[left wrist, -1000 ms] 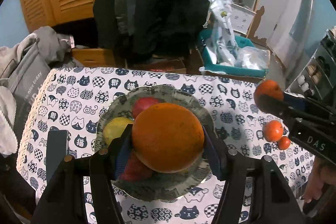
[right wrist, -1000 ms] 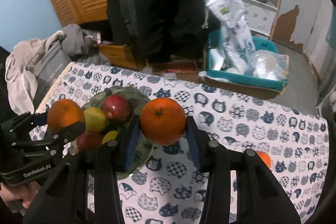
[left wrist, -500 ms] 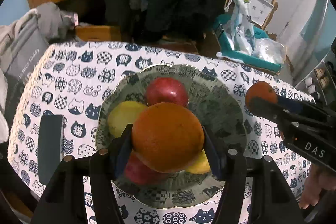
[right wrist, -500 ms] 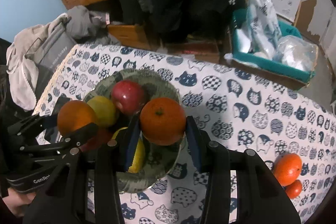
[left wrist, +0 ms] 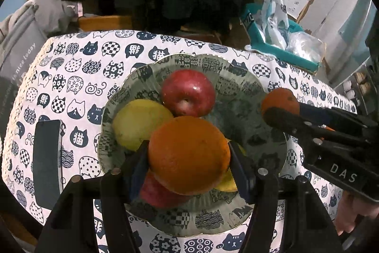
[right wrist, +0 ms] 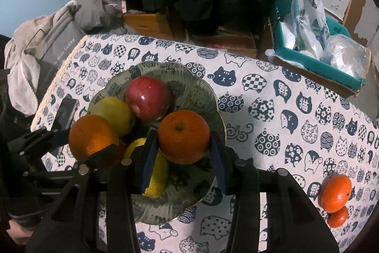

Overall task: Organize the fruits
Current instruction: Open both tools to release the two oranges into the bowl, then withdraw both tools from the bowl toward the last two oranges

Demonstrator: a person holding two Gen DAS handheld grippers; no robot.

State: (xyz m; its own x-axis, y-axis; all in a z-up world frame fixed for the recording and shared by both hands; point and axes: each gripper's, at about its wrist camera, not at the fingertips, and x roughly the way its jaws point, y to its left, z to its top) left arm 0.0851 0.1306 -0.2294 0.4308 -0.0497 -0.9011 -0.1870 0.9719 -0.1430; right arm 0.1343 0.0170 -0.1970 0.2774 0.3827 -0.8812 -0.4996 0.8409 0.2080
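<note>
On my far left, a dark phone [left wrist: 47, 163] lies flat on the cat-print tablecloth [left wrist: 78, 63], just beside the scalloped plate [left wrist: 239, 77]; a wide swing of my left arm could knock it.

My left gripper [left wrist: 188, 155] is clamped on a large orange [left wrist: 188, 154], both pads pressed into its sides, held over the near part of the plate. Under it sit a yellow-green pear [left wrist: 139, 123], a red apple [left wrist: 188, 93], a second red fruit [left wrist: 158, 193] and a yellow fruit [right wrist: 157, 172]. The pile is crowded here. If I let go from this height, I judge the orange would land on rounded fruit and roll, perhaps off the rim.

My right gripper [right wrist: 183, 141] is clamped on a smaller orange [right wrist: 183, 139], stem scar up, over the plate's right side, where the most bare plate shows. The two grippers hang close together, so lowering both at once could make the fingers collide or push one orange into the other.

Furthest right, two mandarins [right wrist: 336, 189] rest touching each other near the table's edge, well apart from the plate. A nudge of the cloth might send them off.
</note>
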